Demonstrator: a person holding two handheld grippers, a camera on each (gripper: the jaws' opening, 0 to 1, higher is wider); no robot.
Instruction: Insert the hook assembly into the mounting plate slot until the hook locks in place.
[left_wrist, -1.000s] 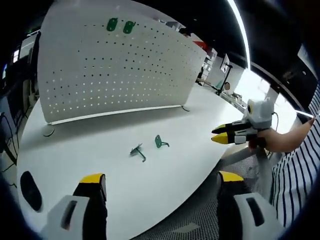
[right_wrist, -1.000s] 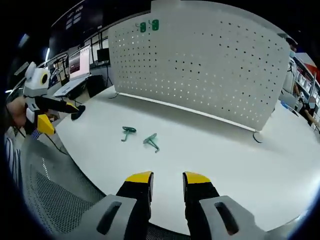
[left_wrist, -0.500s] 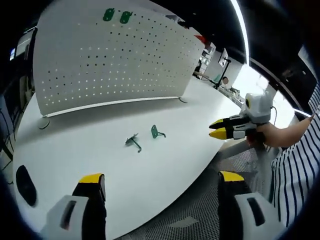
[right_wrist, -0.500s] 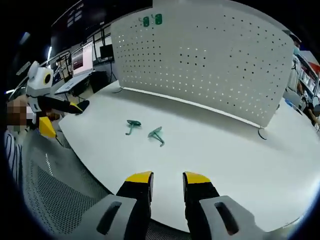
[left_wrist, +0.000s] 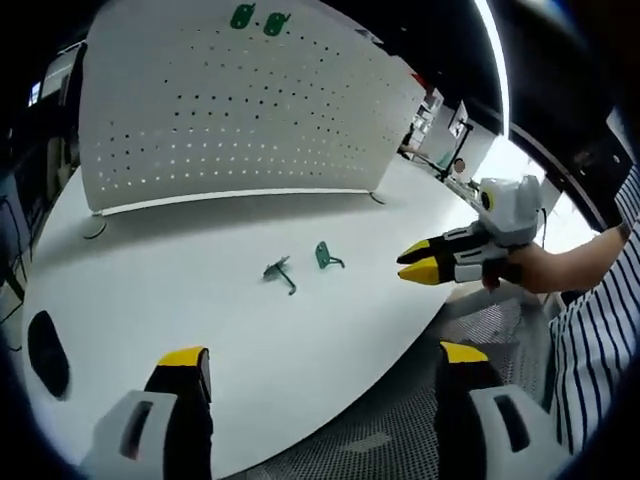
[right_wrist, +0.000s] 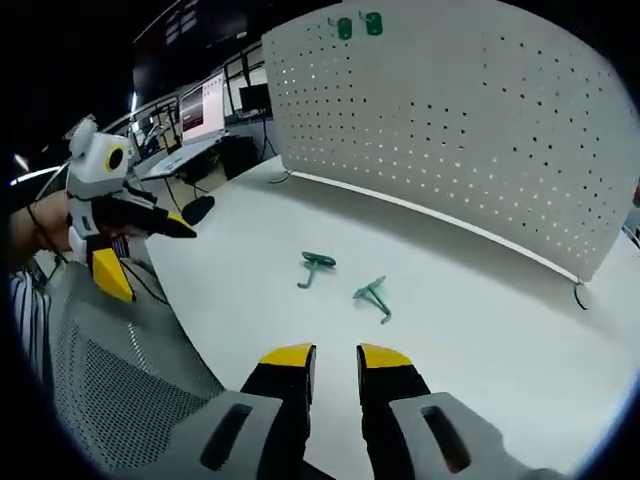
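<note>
Two small green hooks lie on the white table, one (left_wrist: 280, 271) beside the other (left_wrist: 324, 256); in the right gripper view they are the left hook (right_wrist: 317, 264) and the right hook (right_wrist: 375, 295). A white perforated mounting board (left_wrist: 240, 110) stands upright behind them, with two green pieces (left_wrist: 258, 18) near its top edge. My left gripper (left_wrist: 322, 360) is wide open and holds nothing, well short of the hooks. My right gripper (right_wrist: 336, 356) is in front of the hooks, its jaws nearly together with nothing between them. It appears at the right (left_wrist: 415, 264) in the left gripper view.
The round table's front edge (right_wrist: 215, 345) curves past both grippers, with a mesh chair seat (right_wrist: 120, 400) below it. A dark oval patch (left_wrist: 45, 350) lies on the table at the left. Monitors (right_wrist: 200, 105) stand on desks behind. A striped sleeve (left_wrist: 590, 350) is at the right.
The right gripper has moved in towards the table and the hooks, and its jaws have narrowed a little. Both views have shifted with the hands. The hooks have not moved.
</note>
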